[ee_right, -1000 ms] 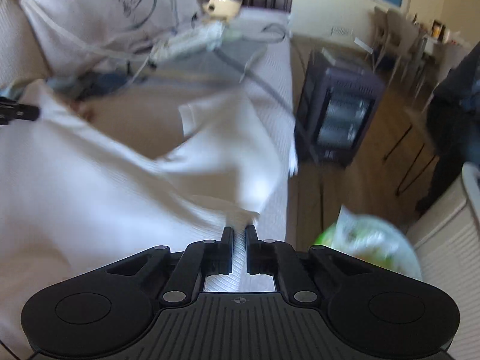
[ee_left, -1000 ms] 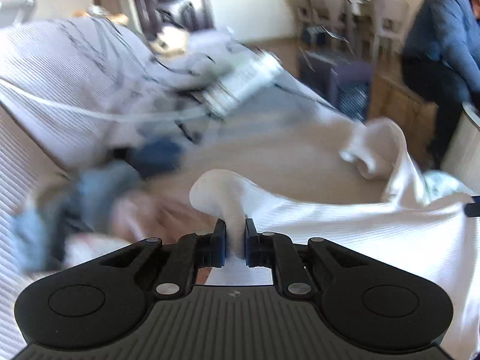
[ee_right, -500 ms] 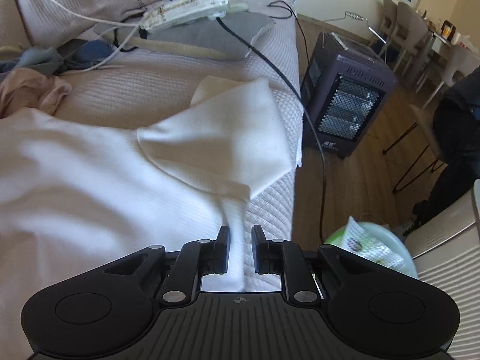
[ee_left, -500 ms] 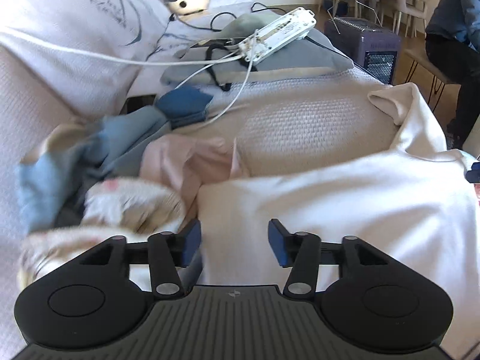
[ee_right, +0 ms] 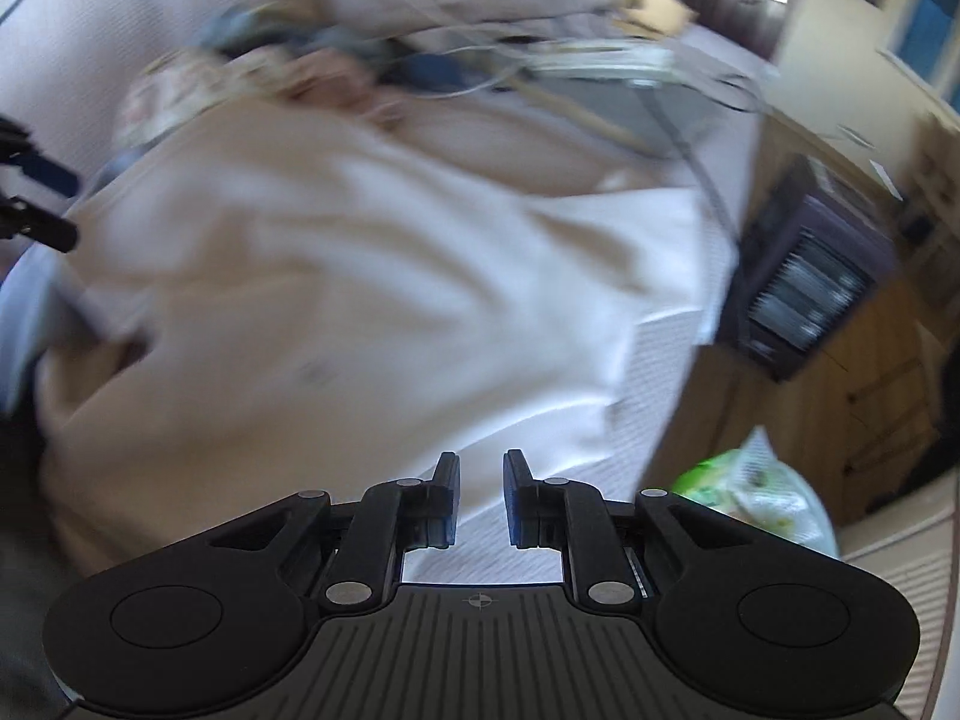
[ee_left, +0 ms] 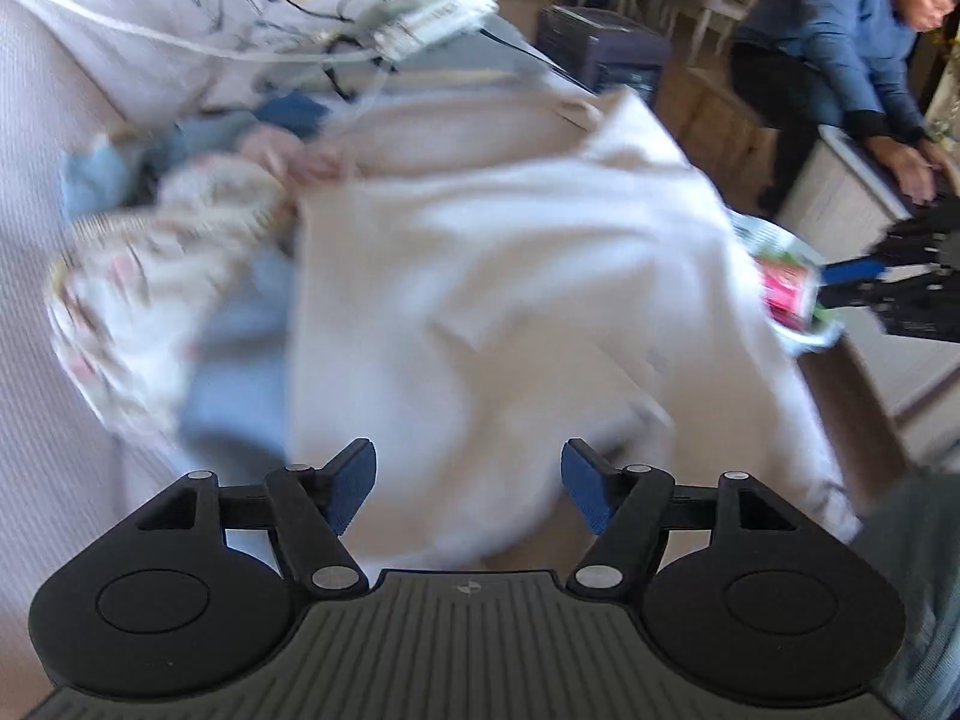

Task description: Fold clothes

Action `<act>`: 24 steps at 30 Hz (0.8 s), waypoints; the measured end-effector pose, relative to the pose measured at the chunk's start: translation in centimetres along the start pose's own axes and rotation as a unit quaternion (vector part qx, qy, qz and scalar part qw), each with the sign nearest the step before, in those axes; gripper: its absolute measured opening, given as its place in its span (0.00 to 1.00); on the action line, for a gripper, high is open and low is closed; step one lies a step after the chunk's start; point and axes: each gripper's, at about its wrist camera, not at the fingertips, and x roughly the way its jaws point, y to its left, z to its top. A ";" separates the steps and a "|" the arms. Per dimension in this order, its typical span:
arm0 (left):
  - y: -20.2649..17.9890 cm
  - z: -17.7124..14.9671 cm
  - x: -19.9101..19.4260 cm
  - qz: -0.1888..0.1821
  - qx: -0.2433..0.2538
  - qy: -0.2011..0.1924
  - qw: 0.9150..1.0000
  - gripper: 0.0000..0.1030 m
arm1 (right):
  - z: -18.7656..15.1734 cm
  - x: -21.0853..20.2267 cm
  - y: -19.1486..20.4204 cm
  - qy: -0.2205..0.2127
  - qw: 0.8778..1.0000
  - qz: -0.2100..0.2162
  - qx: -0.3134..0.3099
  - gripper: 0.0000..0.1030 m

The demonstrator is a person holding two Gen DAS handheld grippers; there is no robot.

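A white garment lies spread flat over the bed, blurred by motion. My left gripper stands wide open just short of its near edge, with nothing between the fingers. In the right wrist view the same garment fills the middle. My right gripper is open by a narrow gap near the garment's hem, and only the ribbed bed cover shows through that gap. Each gripper is seen at the edge of the other's view: the right gripper and the left gripper.
A pile of blue, pink and patterned clothes lies left of the garment. A power strip with cables sits on a grey cushion behind. Off the bed's right side are a dark heater, a green plastic bag and a seated person.
Both grippers have let go of the white garment, which now lies on the bed. The left jaws opened wider, the right jaws parted, and both drew back.
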 end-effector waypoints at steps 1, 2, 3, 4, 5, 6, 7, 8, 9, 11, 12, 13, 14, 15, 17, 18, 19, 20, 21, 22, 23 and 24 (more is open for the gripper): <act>-0.6 -1.2 -0.3 -0.013 0.000 0.004 1.000 0.68 | -0.4 -0.2 0.7 0.004 1.000 0.003 -0.009 0.17; -1.3 -2.2 0.1 -0.024 0.003 0.010 1.000 0.68 | -0.7 -0.3 1.2 0.008 1.000 0.003 -0.017 0.17; -1.9 -3.2 0.8 -0.030 0.010 0.019 0.999 0.68 | -0.8 -0.3 1.7 0.012 1.000 0.004 -0.023 0.17; -2.6 -4.0 1.6 -0.032 0.019 0.027 0.999 0.68 | -1.0 -0.4 2.0 0.015 1.000 0.004 -0.027 0.17; -3.3 -4.8 2.4 -0.020 0.035 0.031 0.999 0.68 | -1.1 -0.3 2.2 0.018 0.999 0.004 -0.026 0.17; -4.0 -5.6 3.3 -0.008 0.052 0.034 0.998 0.68 | -1.2 -0.1 2.3 0.023 0.999 0.004 -0.024 0.17; -4.8 -6.3 4.1 0.005 0.068 0.037 0.997 0.68 | -1.6 -0.1 2.4 0.028 0.999 -0.001 -0.023 0.17; -5.4 -6.9 4.6 0.021 0.088 0.036 0.995 0.68 | -2.0 0.0 2.5 0.033 0.999 -0.006 -0.021 0.22; -6.0 -7.5 5.1 0.038 0.108 0.034 0.993 0.70 | -2.4 0.1 2.6 0.038 0.999 -0.011 -0.020 0.26; -7.0 -8.5 5.5 0.054 0.142 0.030 0.988 0.73 | -3.3 0.1 2.1 0.047 0.999 -0.013 0.001 0.31; -7.3 -8.9 5.7 0.055 0.156 0.027 0.986 0.77 | -3.8 0.1 1.7 0.051 0.998 -0.012 0.017 0.31; -7.6 -9.3 5.9 0.056 0.171 0.025 0.983 0.78 | -4.4 0.1 1.2 0.055 0.998 -0.011 0.033 0.31; -7.8 -9.7 6.1 0.057 0.185 0.022 0.981 0.78 | -4.9 0.1 0.8 0.059 0.997 -0.008 0.052 0.31; -8.0 -10.0 6.6 0.061 0.196 0.022 0.979 0.78 | -5.3 0.3 0.3 0.061 0.995 0.000 0.076 0.31; -7.8 -10.4 7.2 0.065 0.198 0.022 0.978 0.78 | -5.9 1.1 -0.5 0.064 0.990 0.021 0.123 0.31; -7.8 -10.4 7.4 0.064 0.194 0.019 0.979 0.78 | -6.2 1.6 -0.8 0.064 0.987 0.030 0.144 0.31; -7.8 -10.4 7.4 0.063 0.190 0.015 0.980 0.78 | -6.4 2.1 -1.1 0.063 0.984 0.038 0.164 0.31; -7.9 -10.4 7.4 0.064 0.189 0.014 0.980 0.78 | -6.6 2.6 -1.2 0.061 0.980 0.047 0.183 0.31; -8.0 -10.3 7.4 0.066 0.191 0.014 0.979 0.78 | -6.7 3.2 -1.4 0.059 0.976 0.056 0.202 0.31; -8.0 -10.4 7.3 0.067 0.194 0.015 0.979 0.78 | -6.7 3.7 -1.6 0.057 0.972 0.064 0.220 0.31; -8.0 -10.4 7.3 0.066 0.198 0.015 0.978 0.78 | -6.7 4.2 -1.9 0.055 0.967 0.073 0.239 0.31; -8.1 -10.3 7.2 0.066 0.203 0.016 0.977 0.78 | -6.7 4.6 -2.1 0.052 0.962 0.083 0.257 0.31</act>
